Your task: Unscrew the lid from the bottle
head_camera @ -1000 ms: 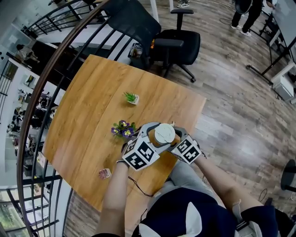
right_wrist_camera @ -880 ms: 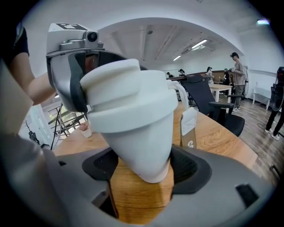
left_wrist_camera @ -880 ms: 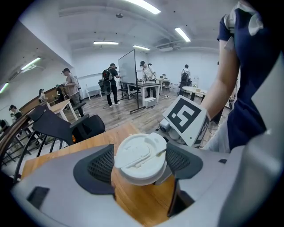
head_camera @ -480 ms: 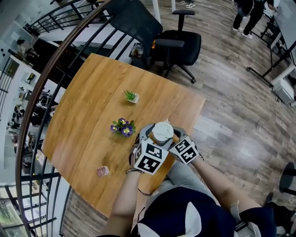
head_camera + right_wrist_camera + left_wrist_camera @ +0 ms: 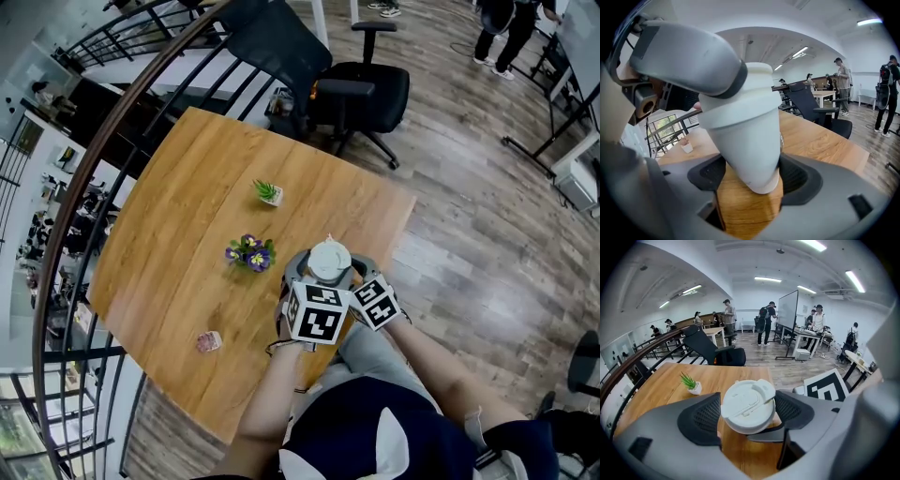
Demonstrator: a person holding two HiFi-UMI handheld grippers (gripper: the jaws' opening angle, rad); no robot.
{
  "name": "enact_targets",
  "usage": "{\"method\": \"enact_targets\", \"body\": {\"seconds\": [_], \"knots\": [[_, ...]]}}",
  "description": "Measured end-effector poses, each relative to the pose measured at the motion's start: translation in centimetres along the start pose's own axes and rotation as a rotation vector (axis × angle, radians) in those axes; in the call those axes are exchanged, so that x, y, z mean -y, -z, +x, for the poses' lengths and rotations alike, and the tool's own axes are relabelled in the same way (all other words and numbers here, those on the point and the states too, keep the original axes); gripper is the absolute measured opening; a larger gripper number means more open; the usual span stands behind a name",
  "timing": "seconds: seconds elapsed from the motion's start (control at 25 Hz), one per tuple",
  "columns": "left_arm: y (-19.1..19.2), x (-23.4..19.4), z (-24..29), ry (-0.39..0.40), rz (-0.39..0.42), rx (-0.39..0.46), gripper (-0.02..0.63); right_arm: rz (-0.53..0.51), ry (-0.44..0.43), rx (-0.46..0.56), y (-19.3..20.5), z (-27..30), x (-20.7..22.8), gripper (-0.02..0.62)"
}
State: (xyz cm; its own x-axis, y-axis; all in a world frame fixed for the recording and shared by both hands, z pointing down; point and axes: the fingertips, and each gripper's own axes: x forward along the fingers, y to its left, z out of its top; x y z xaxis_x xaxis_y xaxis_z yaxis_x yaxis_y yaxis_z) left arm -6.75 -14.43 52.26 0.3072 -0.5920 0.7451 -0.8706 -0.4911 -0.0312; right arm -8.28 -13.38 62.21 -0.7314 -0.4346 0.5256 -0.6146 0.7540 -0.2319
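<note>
A white bottle with a white lid is held up over the near edge of the wooden table. My left gripper is shut on the lid, its dark pads pressing on both sides. From below, my right gripper is shut on the bottle's tapered body. In the head view both marker cubes sit close together just below the lid, the left cube beside the right cube.
On the table stand a purple flower pot, a small green plant and a small pink object. A black office chair stands behind the table, a curved railing runs on the left. People stand far off.
My left gripper has swung rightward round the lid, its cube now close against the right cube. The bottle stays at about the same spot.
</note>
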Motion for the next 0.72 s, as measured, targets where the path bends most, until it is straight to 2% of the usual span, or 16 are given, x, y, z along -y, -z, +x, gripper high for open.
{"method": "enact_targets", "body": {"seconds": [0.08,0.16,0.24,0.32,0.44,0.52,0.72], "knots": [[0.0,0.0,-0.2,0.047,0.077,0.014,0.345,-0.002,-0.003,-0.006,0.0,0.0,0.1,0.357],[0.0,-0.2,-0.6,0.106,0.192,0.029,0.345,-0.007,-0.008,-0.012,-0.1,0.1,0.1,0.357],[0.3,0.0,-1.3,0.196,0.352,0.042,0.345,-0.012,-0.014,-0.018,0.0,0.2,0.1,0.357],[0.5,0.4,-2.2,0.292,0.547,0.045,0.345,-0.015,-0.02,-0.024,0.1,0.1,0.1,0.357],[0.3,-0.3,-2.0,0.333,0.753,0.009,0.345,-0.027,-0.033,-0.027,0.1,0.1,0.3,0.357],[0.0,-0.7,-1.5,0.36,0.83,-0.017,0.347,-0.047,-0.048,-0.025,0.1,0.1,0.6,0.356],[0.7,0.7,-1.1,0.529,0.952,-0.065,0.345,-0.139,-0.158,-0.046,0.3,0.1,0.3,0.356]]}}
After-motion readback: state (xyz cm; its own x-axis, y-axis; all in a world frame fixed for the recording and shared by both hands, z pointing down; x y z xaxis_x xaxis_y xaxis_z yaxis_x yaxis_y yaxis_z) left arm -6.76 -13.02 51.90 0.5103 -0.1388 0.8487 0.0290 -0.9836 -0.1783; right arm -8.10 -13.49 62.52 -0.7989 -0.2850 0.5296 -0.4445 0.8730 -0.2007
